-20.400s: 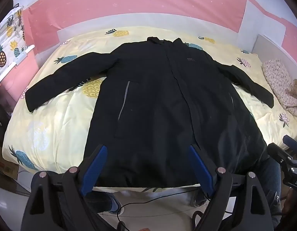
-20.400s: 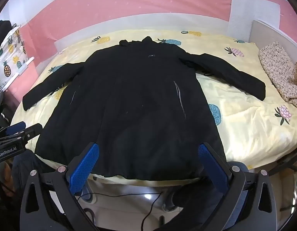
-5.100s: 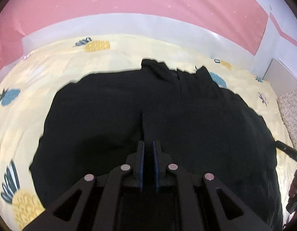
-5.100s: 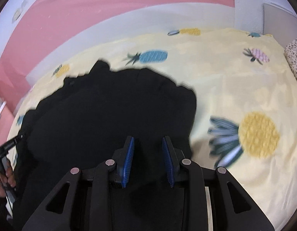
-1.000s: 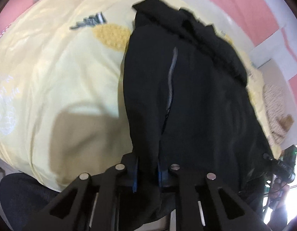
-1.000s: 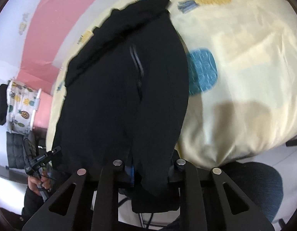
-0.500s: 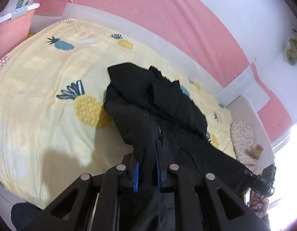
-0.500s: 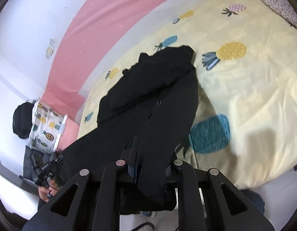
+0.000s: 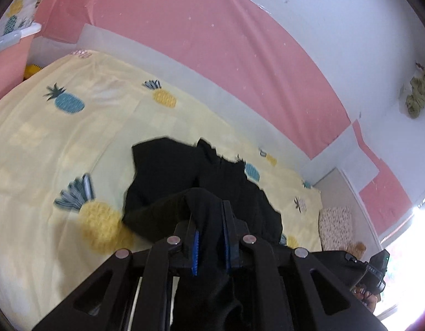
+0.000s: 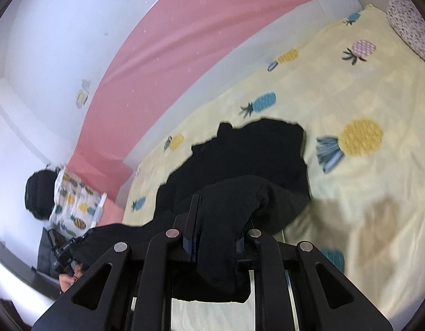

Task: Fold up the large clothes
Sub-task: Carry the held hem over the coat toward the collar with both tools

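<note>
**Black coat lifted at the hem over the pineapple bed**

Black fabric of the coat (image 9: 209, 182) was pinched by both grippers at once. The left gripper (image 9: 209, 237) was seen with its blue-padded fingers (image 9: 195, 251) pressed nearly together on a fold of the coat, and the right gripper (image 10: 212, 231) was likewise clamped on a thick bunch of it, cloth draped right over the fingers there. The held edge was raised off the bed (image 9: 47, 143), while the far part with the collar was left lying on the yellow pineapple-print quilt (image 10: 364, 96). A pink and white wall (image 9: 185, 22) was visible behind. At the edge of each view the other hand (image 10: 72, 273) was caught, holding its own gripper.
</note>
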{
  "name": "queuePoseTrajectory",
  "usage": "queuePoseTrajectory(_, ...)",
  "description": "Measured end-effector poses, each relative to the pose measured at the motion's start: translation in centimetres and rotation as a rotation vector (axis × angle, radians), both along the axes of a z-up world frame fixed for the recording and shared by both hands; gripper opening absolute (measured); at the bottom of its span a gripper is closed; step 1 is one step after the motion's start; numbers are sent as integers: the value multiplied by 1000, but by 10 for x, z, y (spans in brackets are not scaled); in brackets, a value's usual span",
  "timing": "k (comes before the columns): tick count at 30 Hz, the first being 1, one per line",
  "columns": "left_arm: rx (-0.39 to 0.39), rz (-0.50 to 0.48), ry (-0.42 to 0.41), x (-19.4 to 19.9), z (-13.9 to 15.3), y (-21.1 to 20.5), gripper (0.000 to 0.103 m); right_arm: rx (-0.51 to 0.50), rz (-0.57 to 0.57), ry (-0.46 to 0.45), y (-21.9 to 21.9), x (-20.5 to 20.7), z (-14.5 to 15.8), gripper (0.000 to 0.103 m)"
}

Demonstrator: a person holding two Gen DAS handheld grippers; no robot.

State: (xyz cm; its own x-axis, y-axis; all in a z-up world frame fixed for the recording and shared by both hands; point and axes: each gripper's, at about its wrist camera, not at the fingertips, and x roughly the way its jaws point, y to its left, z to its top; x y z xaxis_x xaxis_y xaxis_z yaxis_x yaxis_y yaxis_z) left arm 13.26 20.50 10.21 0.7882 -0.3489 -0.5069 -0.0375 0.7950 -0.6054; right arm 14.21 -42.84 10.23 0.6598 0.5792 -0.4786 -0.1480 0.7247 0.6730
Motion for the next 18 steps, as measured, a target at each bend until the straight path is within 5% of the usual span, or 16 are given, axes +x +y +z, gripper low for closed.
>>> queuePoseTrajectory(9,12,26,30,127,4,1,14,11,-47,33,13,118,6,16)
queuePoseTrajectory(18,60,59,201,261,-66,4,14,-31,-104,210,26,258,-62,17)
